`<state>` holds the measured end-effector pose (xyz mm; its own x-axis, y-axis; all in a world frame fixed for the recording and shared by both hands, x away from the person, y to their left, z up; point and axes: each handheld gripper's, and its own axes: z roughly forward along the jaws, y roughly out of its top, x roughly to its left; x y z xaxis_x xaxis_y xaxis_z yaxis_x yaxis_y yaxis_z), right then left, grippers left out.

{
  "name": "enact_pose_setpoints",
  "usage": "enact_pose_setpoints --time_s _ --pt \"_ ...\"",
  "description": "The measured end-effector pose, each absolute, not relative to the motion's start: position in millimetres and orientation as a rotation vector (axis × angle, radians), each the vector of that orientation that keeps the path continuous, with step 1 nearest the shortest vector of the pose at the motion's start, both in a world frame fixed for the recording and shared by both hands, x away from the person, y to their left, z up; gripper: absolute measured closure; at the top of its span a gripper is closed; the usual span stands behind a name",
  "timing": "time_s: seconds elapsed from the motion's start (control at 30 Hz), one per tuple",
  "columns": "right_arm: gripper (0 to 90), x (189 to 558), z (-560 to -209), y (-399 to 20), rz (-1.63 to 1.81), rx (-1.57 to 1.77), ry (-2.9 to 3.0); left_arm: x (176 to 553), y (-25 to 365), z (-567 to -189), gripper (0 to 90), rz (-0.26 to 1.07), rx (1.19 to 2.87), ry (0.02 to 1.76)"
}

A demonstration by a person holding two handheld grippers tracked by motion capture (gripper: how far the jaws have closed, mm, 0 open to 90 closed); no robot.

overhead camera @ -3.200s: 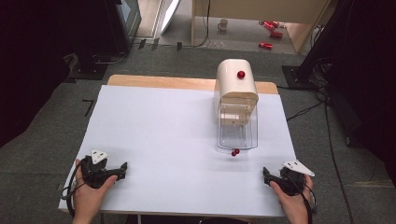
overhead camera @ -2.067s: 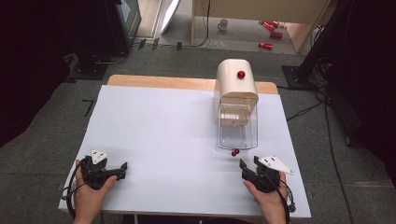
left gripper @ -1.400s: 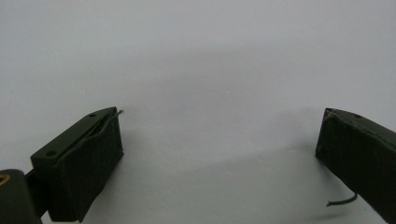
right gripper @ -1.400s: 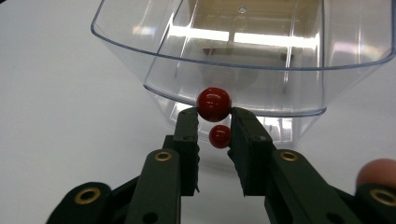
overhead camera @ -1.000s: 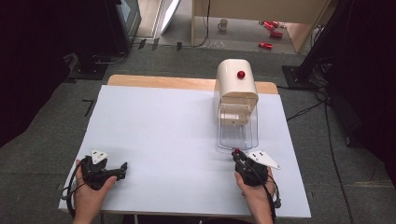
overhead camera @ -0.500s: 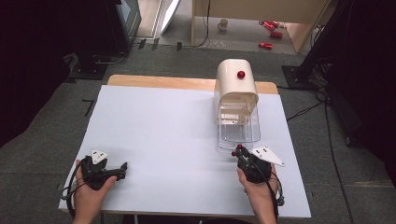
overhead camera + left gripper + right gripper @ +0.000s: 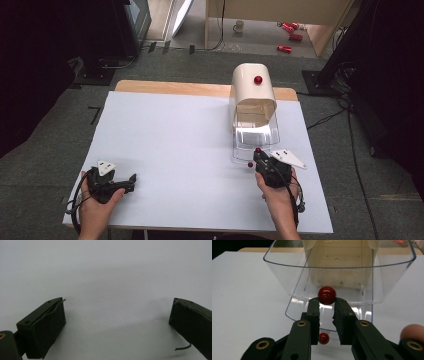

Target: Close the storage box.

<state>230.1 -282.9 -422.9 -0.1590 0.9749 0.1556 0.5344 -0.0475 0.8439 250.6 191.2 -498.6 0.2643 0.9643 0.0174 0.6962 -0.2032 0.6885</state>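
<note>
Left claw [image 7: 131, 178] rests spread wide and empty on the tabletop [image 7: 175, 135] at 8 o'clock. Right claw [image 7: 326, 303] at 4 o'clock pinches a red ball [image 7: 326, 295] at its tips, just at the clear bin [image 7: 342, 272] rim; second ball [image 7: 323, 338] lies below on the tabletop. Step looks like loading balls into the bin; next move likely calls for lifting over the rim, then releasing.

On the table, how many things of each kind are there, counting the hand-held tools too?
Red knobs: 3
Clear bin: 1
Cream housing: 1
Tools, left tool and right tool: 2
Total: 7
</note>
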Motion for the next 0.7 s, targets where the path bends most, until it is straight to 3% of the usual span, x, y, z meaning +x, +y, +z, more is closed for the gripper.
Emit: enact_pose_setpoints --time_s 0.7 --pt "76.9 266 -413 -285 1.123 1.611 1.712 251 191 -499 0.4 0.617 1.974 1.496"
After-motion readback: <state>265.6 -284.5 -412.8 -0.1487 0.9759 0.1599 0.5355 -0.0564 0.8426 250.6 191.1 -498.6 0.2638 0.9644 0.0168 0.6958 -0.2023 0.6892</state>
